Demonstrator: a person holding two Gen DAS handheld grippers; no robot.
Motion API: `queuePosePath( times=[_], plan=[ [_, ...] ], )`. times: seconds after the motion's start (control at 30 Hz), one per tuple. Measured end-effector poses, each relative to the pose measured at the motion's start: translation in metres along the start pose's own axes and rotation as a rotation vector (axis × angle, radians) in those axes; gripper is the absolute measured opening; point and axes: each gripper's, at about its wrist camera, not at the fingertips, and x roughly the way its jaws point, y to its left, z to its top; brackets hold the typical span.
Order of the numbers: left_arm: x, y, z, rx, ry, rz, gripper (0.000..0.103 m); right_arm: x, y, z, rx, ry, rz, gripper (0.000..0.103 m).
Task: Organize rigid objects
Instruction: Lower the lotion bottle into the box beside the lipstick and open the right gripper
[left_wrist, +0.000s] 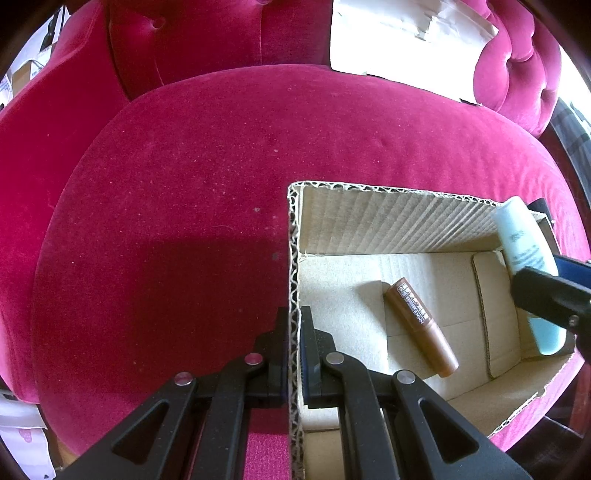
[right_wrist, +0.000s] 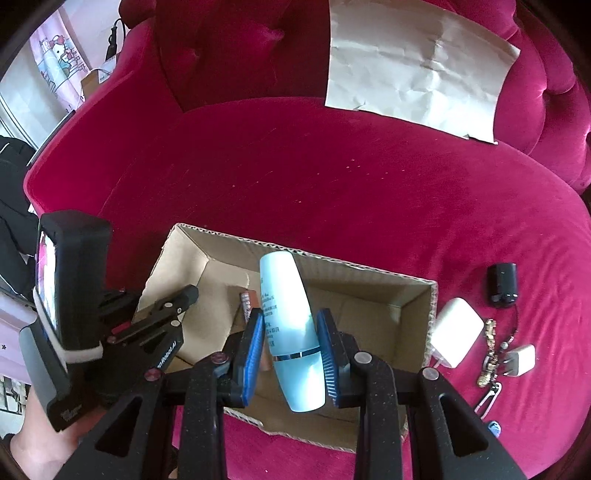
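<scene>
The left tool (left_wrist: 294, 325) is pressed together on the left wall of the cardboard box (left_wrist: 388, 218), one finger inside and one outside, which looks meant to keep the light box from sliding on the soft pink velvet sofa seat (left_wrist: 184, 166). The right tool (right_wrist: 291, 341) pinches a pale blue bottle (right_wrist: 291, 325) between its blue pads (right_wrist: 254, 345), gripped near the silver band with the white end pointing away, tilted over the open box, so it can likely be lowered in. On the box floor lies a brown tube (left_wrist: 421, 326) on its side, clear of the walls. To the right of the box, on the seat, wait a white charger (right_wrist: 456, 332), a smaller white plug (right_wrist: 521, 360), a black case (right_wrist: 502, 284) and a gold chain (right_wrist: 488, 352), probably next. A crumpled sheet of paper (right_wrist: 417, 62) leans on the backrest.
</scene>
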Motion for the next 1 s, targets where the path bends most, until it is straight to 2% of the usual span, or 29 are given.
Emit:
queuePosePath(
  times=[0.43,0.63,0.73,0.8,0.9,0.93,1.0],
  plan=[
    [0.001,0.002,0.0,-0.002,0.001,-0.007,0.004,0.037,0.006,0.003,0.015,0.061,0.033,0.031],
    [0.001,0.004,0.001,0.0,0.002,-0.013,0.004,0.04,0.008,0.003,0.017,0.057,0.031,0.031],
    [0.0,0.005,0.001,0.0,0.003,-0.014,0.004,0.039,0.008,0.003,0.012,0.055,0.024,0.035],
    [-0.001,0.005,0.001,0.002,0.003,-0.014,0.004,0.039,0.01,0.002,0.003,0.052,0.011,0.062],
    [-0.001,0.006,0.001,0.001,0.002,-0.017,0.004,0.038,0.008,0.003,0.015,0.049,-0.011,0.08],
    [-0.002,0.006,0.001,0.002,0.002,-0.016,0.003,0.037,0.006,0.004,0.02,0.049,-0.012,0.083],
    [-0.002,0.006,0.001,0.004,0.001,-0.013,0.003,0.035,0.001,0.005,0.03,0.045,0.0,0.097]
  ],
)
